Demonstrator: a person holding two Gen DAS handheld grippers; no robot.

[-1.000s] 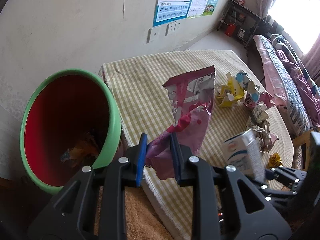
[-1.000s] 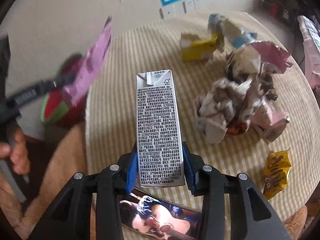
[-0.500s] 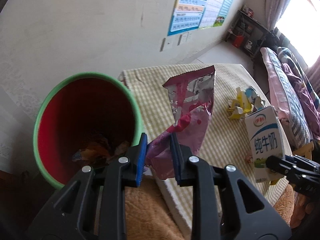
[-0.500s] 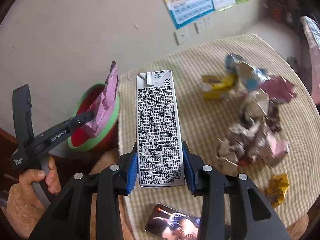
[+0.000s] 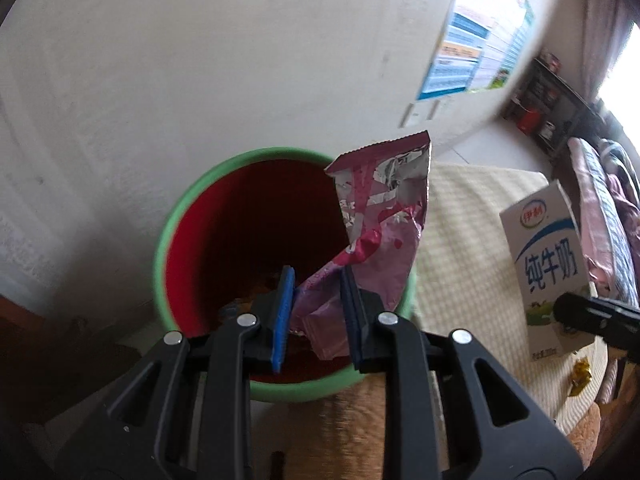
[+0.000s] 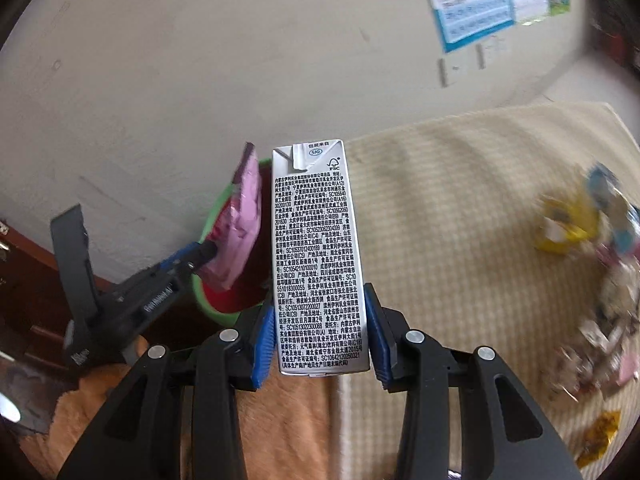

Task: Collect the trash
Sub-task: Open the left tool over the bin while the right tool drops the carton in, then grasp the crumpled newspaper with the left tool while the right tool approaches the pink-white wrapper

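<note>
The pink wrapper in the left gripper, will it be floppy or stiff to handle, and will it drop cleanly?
Probably floppy: the pink wrapper is creased and crumpled where the left gripper pinches it. Likely very light, being thin foil-lined film. It hangs over the green bin, so it should fall in, though it may flutter.

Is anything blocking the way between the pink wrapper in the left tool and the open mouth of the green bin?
Nothing visible does. The left tool holds the pink wrapper right over the green bin, whose mouth is open, with only some trash at the bottom.
</note>
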